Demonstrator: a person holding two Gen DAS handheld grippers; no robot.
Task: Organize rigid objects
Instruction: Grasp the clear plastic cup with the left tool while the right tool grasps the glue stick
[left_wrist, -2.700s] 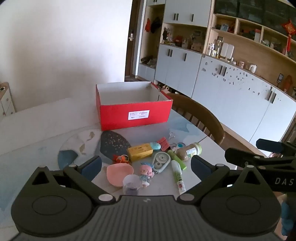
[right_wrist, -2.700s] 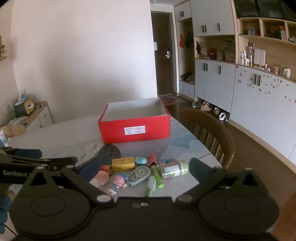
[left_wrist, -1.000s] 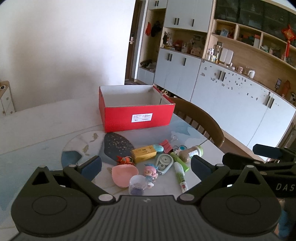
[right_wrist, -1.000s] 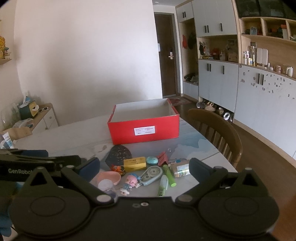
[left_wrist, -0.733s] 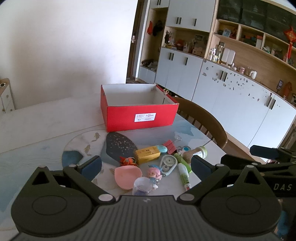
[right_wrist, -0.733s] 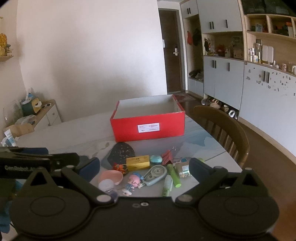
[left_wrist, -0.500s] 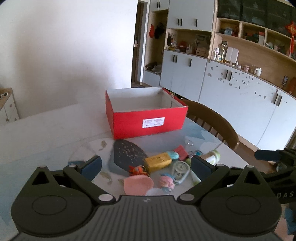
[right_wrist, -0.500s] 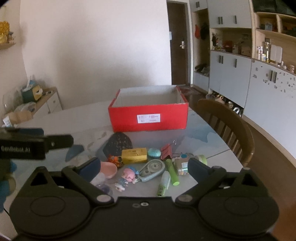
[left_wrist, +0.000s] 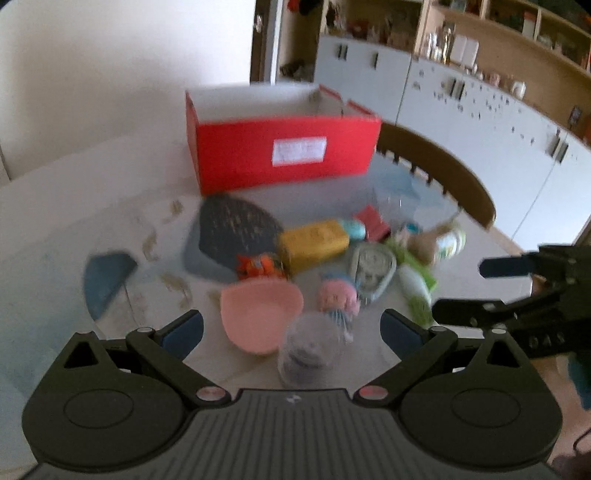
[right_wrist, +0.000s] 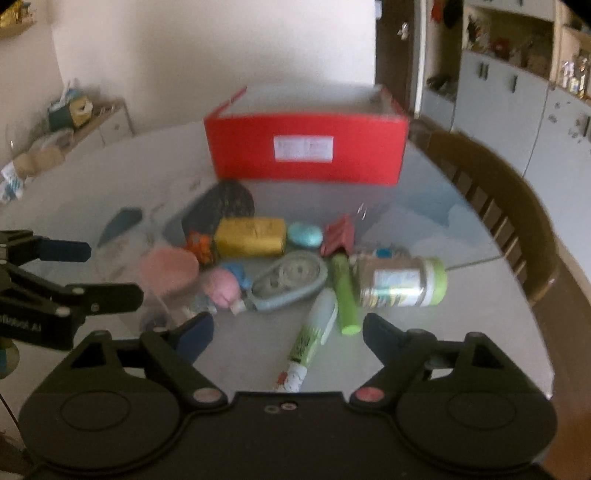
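Both grippers hanging open and empty over the clutter: left gripper (left_wrist: 291, 326) above the pink bowl (left_wrist: 260, 317) and clear cup (left_wrist: 310, 350), right gripper (right_wrist: 288, 328) (jaws just narrowing, nothing between them) above the glue stick (right_wrist: 308, 341) near the tabletop's near edge. Red box (right_wrist: 306, 147) waiting beyond the pile, toward the far edge.

Risking a knock: crowded pieces touching, so closing on one likely nudging the jar (right_wrist: 400, 282) into rolling toward the right edge. Both views smearing badly; cup's contents and small items behind the jar not making out.
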